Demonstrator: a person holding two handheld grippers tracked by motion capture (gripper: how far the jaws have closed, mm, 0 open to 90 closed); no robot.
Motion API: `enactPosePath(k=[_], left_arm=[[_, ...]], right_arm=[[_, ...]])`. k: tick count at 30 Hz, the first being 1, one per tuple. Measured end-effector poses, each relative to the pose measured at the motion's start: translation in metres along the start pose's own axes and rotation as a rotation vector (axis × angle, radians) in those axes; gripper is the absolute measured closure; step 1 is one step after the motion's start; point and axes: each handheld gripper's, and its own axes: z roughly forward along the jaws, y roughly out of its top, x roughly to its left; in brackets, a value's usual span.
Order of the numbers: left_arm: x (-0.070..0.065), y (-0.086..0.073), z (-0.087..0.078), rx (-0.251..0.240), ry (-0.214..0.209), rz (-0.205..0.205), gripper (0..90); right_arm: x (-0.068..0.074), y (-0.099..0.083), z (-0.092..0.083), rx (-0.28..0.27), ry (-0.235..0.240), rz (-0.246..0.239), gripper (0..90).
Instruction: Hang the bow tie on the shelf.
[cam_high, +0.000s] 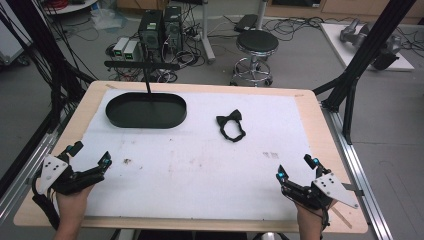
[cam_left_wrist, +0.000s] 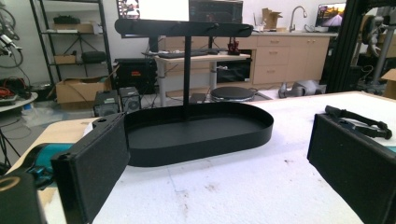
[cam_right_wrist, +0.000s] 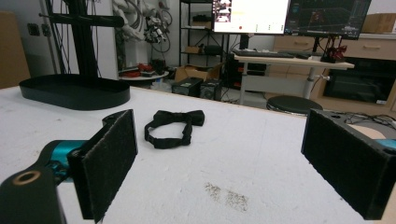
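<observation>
Bowtie (cam_high: 230, 125) lies flat on the white mat (cam_high: 200, 165), well ahead of the right gripper (cam_high: 297, 168) and a little to its left; through that gripper's own view the bowtie (cam_right_wrist: 172, 127) sits just beyond its left jaw. Both jaws there stand wide apart, holding nothing. The left gripper (cam_high: 90, 154) rests at the mat's near corner, jaws likewise spread and empty. Straight ahead of it stands the black tray (cam_left_wrist: 201, 140) with its upright post (cam_left_wrist: 187, 70).

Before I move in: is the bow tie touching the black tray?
Apart. The high view shows bare white mat between the bow tie and the black tray.
</observation>
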Motion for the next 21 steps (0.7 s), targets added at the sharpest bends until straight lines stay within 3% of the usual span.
enactPosePath(k=[8,9,13,17,18,21], left_arm=[[0.002,-0.001,0.0,0.004,0.003,-0.006,6.1],[0.002,-0.001,0.001,0.004,0.003,-0.008,6.1],[0.001,-0.002,0.002,0.007,-0.001,-0.009,6.1],[-0.001,-0.003,0.004,0.014,-0.005,-0.007,6.1],[-0.002,-0.004,0.005,0.018,-0.01,-0.004,6.1],[-0.004,-0.004,0.006,0.019,-0.013,-0.002,6.1]], right_arm=[[-0.003,0.003,0.003,0.029,0.016,0.016,9.8],[-0.004,0.005,0.005,0.032,0.018,0.048,9.8],[-0.001,0.014,0.013,0.076,0.063,0.095,9.8],[0.009,0.019,0.022,0.108,0.115,0.04,9.8],[0.017,0.023,0.03,0.132,0.134,-0.011,9.8],[0.024,0.028,0.041,0.135,0.169,-0.018,9.9]])
